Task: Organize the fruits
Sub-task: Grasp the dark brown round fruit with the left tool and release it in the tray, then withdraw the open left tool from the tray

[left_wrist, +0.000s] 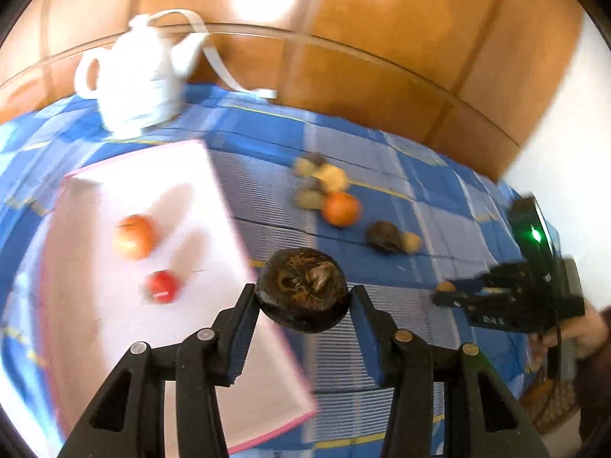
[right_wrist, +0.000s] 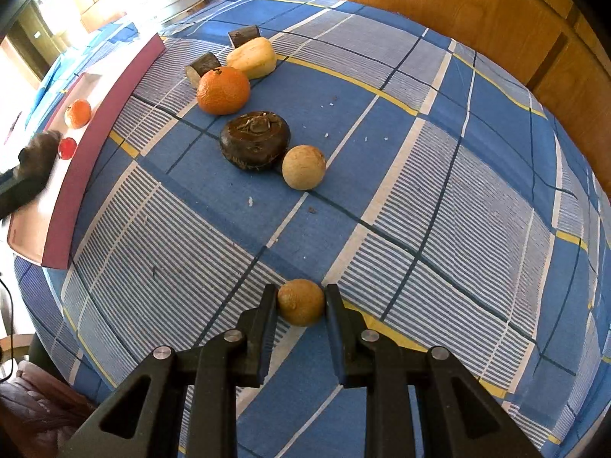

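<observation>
My left gripper [left_wrist: 303,299] is shut on a dark brown round fruit [left_wrist: 301,290], held above the near edge of the white pink-rimmed tray [left_wrist: 214,206]. An orange [left_wrist: 133,236] and a small red fruit [left_wrist: 162,286] lie in the tray. My right gripper [right_wrist: 301,303] is shut on a small tan round fruit [right_wrist: 301,297], low over the blue checked cloth. On the cloth ahead lie an orange [right_wrist: 223,90], another dark brown fruit [right_wrist: 255,140], a tan ball [right_wrist: 304,167], a yellow piece [right_wrist: 252,57] and two dark chunks [right_wrist: 244,35].
A white kettle [left_wrist: 137,76] with its cord stands behind the tray. Wooden panels [right_wrist: 458,7] rise beyond the round table edge. The cloth [right_wrist: 439,210] to the right of the fruits is bare. A hand [left_wrist: 584,328] holds the right gripper at the table's right edge.
</observation>
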